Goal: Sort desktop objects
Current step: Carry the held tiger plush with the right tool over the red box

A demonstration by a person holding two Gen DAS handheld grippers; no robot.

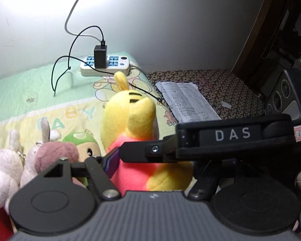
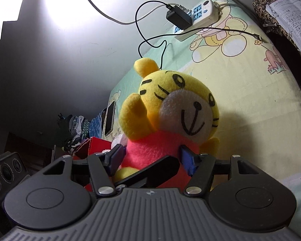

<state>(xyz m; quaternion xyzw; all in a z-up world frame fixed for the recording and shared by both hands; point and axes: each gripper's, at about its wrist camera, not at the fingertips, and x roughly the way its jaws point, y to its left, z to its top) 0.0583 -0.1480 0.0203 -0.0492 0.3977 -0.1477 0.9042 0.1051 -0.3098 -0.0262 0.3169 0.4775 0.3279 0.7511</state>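
Observation:
A yellow plush tiger (image 2: 178, 104) in a pink shirt stands upright on a pale baby-print blanket (image 2: 260, 104). My right gripper (image 2: 152, 156) is shut on its pink body, one blue pad on each side. My left gripper (image 1: 152, 164) comes at the tiger (image 1: 130, 120) from the other side. Its left pad (image 1: 112, 161) lies against the pink shirt. Its other finger is hidden behind the right gripper's black finger (image 1: 230, 138) marked DAS. In the right wrist view the left gripper's finger (image 2: 150, 172) crosses low in front of the toy.
Small plush toys (image 1: 54, 156) crowd the left beside a red box (image 2: 94, 146). A power strip (image 1: 105, 65) with a black charger and cables lies by the wall. A printed paper (image 1: 186, 100) rests on patterned cloth to the right. A phone (image 2: 110, 120) lies further left.

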